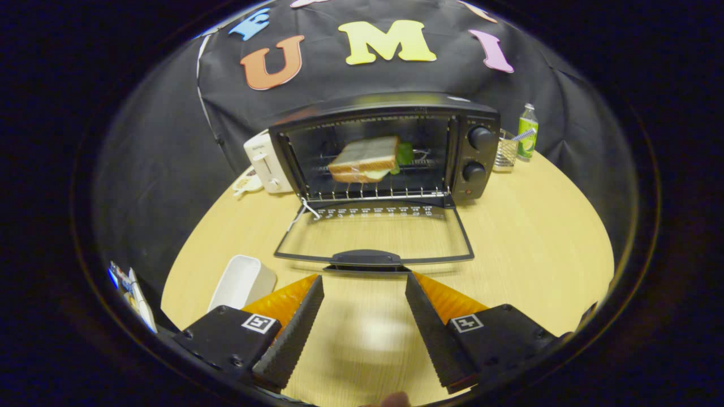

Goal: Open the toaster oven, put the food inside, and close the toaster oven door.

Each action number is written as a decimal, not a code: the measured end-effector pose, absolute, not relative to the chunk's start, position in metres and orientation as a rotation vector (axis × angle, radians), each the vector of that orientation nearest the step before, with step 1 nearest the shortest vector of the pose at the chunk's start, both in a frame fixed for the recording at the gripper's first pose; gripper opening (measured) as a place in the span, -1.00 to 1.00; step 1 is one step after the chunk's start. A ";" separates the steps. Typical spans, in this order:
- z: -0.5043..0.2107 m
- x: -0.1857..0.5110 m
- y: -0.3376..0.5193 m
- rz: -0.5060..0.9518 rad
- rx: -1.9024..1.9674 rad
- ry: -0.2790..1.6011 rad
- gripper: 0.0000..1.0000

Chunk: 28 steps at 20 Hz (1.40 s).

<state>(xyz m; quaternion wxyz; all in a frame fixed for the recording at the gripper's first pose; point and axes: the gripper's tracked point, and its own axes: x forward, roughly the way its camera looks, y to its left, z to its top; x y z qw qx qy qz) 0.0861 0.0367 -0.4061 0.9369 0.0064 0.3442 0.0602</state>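
Claw (pixel 365 282) spread wide and empty, hovering just short of the black toaster oven's (pixel 384 150) dropped glass door (pixel 373 234); the soft toasted sandwich (pixel 363 160) sits on the wire rack inside. That door looks light, stiff and hinged; best taken at its dark front handle (pixel 366 258), just beyond the fingertips.

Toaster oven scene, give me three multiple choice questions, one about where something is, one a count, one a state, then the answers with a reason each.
1. Where is the sandwich?
A. in the white tray
B. on the rack inside the toaster oven
C. between the gripper's fingers

2. How many knobs show on the oven's front panel?
A. one
B. two
C. four

3. What state is the oven door in?
A. folded down open
B. shut
C. half raised

Answers:
1 B, the sandwich lies on the wire rack in the cavity.
2 B, one knob sits above the other.
3 A, the door lies flat on the table, just ahead of the open, empty gripper.
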 end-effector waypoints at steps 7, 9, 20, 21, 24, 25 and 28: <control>-0.443 0.111 0.022 0.063 0.044 0.744 0.94; -0.452 0.112 0.017 0.047 0.031 0.755 0.95; -0.430 0.113 0.026 0.098 -0.080 0.696 0.94; -0.419 0.112 0.026 0.103 -0.090 0.675 0.94; -0.379 0.109 0.025 0.114 -0.100 0.598 0.94; -0.368 0.111 0.027 0.115 -0.107 0.574 0.95; -0.339 0.122 0.032 0.116 -0.112 0.518 0.95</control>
